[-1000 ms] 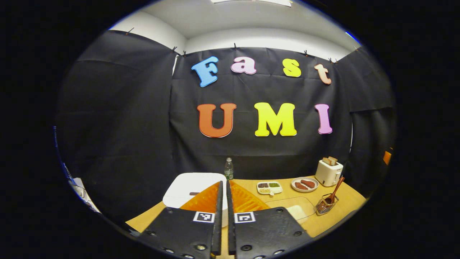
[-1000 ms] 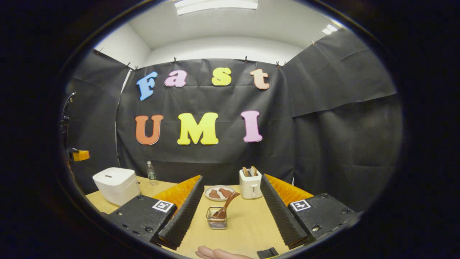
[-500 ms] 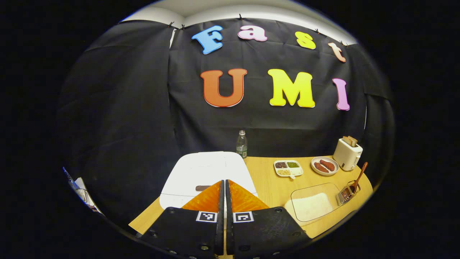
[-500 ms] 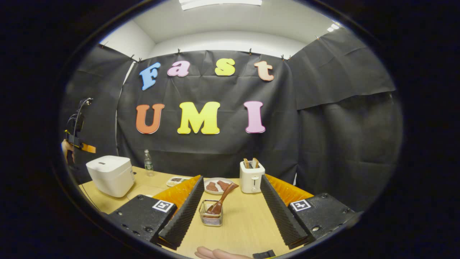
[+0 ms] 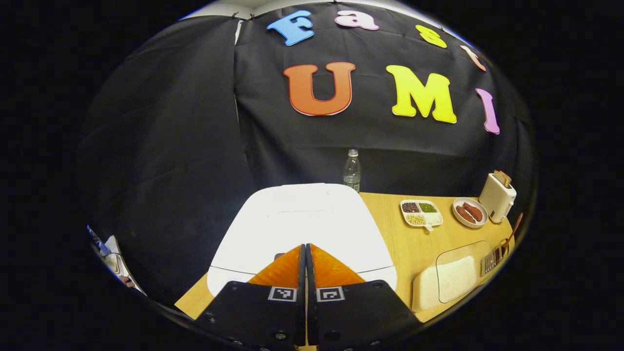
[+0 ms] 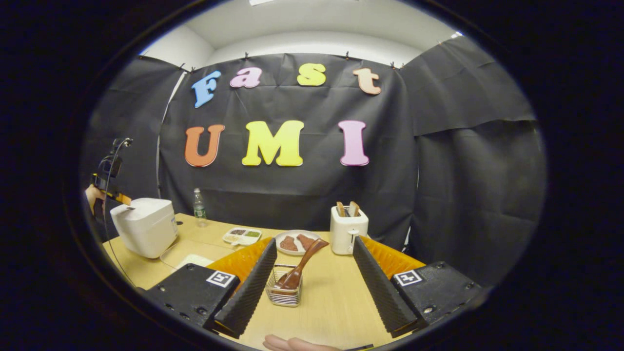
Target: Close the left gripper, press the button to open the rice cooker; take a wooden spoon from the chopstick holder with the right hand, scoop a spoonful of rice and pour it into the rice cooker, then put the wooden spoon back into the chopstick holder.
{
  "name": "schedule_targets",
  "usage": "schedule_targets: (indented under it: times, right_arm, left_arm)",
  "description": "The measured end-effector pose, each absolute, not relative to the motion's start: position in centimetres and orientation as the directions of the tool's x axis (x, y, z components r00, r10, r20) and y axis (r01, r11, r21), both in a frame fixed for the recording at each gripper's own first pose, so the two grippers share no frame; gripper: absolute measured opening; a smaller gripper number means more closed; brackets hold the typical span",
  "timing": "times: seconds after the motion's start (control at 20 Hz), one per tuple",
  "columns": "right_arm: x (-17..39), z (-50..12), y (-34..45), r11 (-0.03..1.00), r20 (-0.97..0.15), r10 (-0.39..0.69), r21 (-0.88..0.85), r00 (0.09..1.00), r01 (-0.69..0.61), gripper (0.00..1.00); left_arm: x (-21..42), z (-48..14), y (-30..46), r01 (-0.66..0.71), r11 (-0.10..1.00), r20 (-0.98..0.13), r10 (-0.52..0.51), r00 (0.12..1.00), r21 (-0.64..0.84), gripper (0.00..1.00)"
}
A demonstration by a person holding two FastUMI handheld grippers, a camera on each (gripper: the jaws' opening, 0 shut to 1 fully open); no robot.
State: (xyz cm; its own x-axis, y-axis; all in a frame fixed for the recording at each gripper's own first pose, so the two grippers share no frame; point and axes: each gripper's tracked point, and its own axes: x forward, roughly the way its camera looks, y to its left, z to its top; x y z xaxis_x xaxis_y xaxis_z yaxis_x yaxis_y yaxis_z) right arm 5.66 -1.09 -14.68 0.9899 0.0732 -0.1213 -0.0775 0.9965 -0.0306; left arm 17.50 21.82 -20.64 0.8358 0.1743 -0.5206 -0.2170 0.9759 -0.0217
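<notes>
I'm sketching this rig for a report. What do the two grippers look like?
Both the left gripper and the right gripper have black bolted plates, each carrying a square black-and-white marker. Their fingers taper to points, ribbed on the outer faces; the right gripper's inner pads are ridged.

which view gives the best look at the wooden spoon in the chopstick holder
The right gripper view. The wooden spoon stands close ahead between the open fingers, leaning in the chopstick holder, handle up and to the right. In the left gripper view the spoon is a thin sliver at the table's far right edge, and the holder is small and distorted.
</notes>
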Motion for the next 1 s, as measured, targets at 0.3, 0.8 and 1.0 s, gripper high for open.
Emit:
schedule_targets:
  times: [0.3,0.8,1.0]
  right_arm:
    - [4.0,-15.1,-1.4,0.997,-0.131,0.046,-0.059,0.99,-0.055,1.0]
    - [2.3,-14.8,-3.1,0.997,-0.158,-0.012,-0.075,0.987,0.0,1.0]
    - [2.4,-16.1,-3.4,0.999,-0.19,-0.015,-0.043,0.982,0.007,1.0]
  left_arm:
    - [17.6,-21.4,22.2,-0.198,0.977,-0.536,0.125,0.835,-0.08,0.01]
    - [16.4,-18.6,21.6,-0.204,0.975,-0.542,0.126,0.831,-0.086,0.0]
    - [13.9,-13.7,20.1,-0.162,0.98,-0.436,0.095,0.895,-0.12,0.0]
